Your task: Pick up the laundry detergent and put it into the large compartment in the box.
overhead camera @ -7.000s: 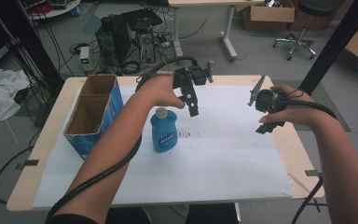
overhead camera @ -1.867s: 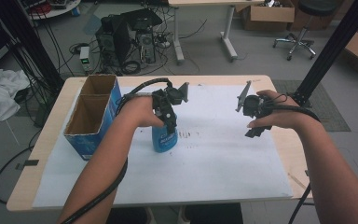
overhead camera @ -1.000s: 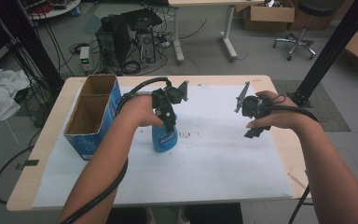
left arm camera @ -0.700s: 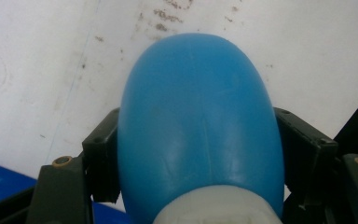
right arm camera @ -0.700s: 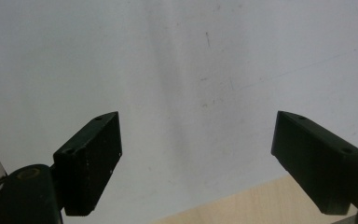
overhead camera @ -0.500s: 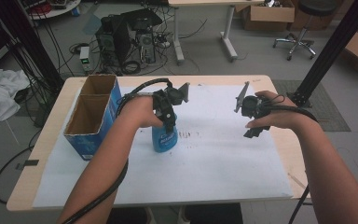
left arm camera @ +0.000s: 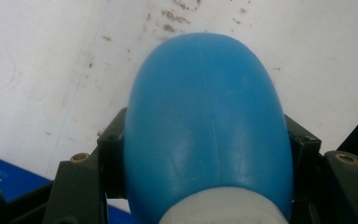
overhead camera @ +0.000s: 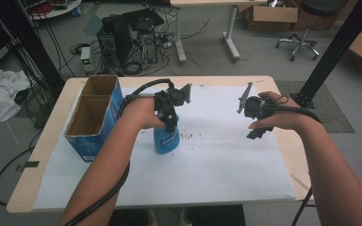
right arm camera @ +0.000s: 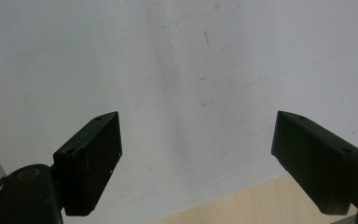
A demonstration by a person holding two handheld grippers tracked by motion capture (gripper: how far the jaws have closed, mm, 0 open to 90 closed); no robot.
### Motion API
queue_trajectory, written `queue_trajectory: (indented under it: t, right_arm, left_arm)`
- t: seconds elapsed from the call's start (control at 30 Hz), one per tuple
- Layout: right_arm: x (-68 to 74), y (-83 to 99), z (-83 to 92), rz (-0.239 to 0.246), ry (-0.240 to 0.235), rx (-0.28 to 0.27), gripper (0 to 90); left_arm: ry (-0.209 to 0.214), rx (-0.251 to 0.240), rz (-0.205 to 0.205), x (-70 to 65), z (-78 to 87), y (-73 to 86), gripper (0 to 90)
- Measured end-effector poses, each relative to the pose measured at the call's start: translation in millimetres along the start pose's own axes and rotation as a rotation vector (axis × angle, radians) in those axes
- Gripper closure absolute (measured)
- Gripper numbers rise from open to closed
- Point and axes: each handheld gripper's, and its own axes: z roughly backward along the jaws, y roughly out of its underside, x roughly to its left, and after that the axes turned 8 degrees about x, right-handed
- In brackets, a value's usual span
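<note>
The left hand-held gripper [overhead camera: 171, 123] has just been closing its jaws, and in the left gripper view they now press on either side of the blue plastic bottle with a white cap [left arm camera: 205, 126], just below that cap, so the bottle is pinched rather than merely straddled. Compared with a second ago the hand has not shifted; only the jaws have drawn in. I take this to mean the grasp is now made and a lift can follow, perhaps toward the open blue cardboard box [overhead camera: 92, 120] that stands at the left end of the table [overhead camera: 287, 141], though where the bottle should go is only a guess. The bottle stands upright on the white paper sheet [overhead camera: 217, 165] that covers the table, to the right of the box and apart from it, with the left hand-held gripper coming down on its top from above. The right hand-held gripper [overhead camera: 254, 122] hangs well apart to the right, over bare paper, its jaws spread wide with nothing between them, as the right gripper view shows.
</note>
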Motion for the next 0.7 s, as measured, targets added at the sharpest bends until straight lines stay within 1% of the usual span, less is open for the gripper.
queue_trajectory:
  t: [0.2,0.3,0.37,0.43,0.53,0.6,0.63,0.7]
  right_arm:
    - [-0.1,-1.6,-0.6,0.004,0.001,0.006,16.2]
    - [0.1,-2.7,-1.4,0.008,0.0,0.005,16.2]
    - [0.4,-3.6,-1.7,0.008,-0.001,0.01,16.2]
    - [0.8,-3.9,-1.8,0.009,-0.003,0.011,16.3]
    - [0.8,-3.6,-1.6,0.009,-0.001,0.012,16.2]
    - [0.9,-2.9,-1.3,0.005,0.0,0.008,16.2]
    - [0.6,-2.5,-1.1,0.008,0.0,0.006,16.3]
    - [0.4,-1.6,-1.1,0.005,-0.002,0.001,16.2]
  left_arm:
    - [-0.02,0.003,-0.004,-1.6,-0.5,-0.3,37.6]
    - [-0.021,0.0,0.003,-1.4,-0.8,0.0,37.8]
    - [-0.029,0.008,0.009,-2.3,-0.6,0.0,38.1]
    - [-0.026,0.011,0.019,-2.6,-0.5,-0.1,38.3]
    - [-0.028,0.017,0.015,-2.2,-0.2,0.1,38.4]
    - [-0.039,0.021,0.01,-2.4,0.0,0.5,38.5]
    - [-0.053,0.022,0.004,-2.6,0.8,1.0,38.5]
    - [-0.066,0.026,0.014,-2.5,2.5,2.4,38.5]
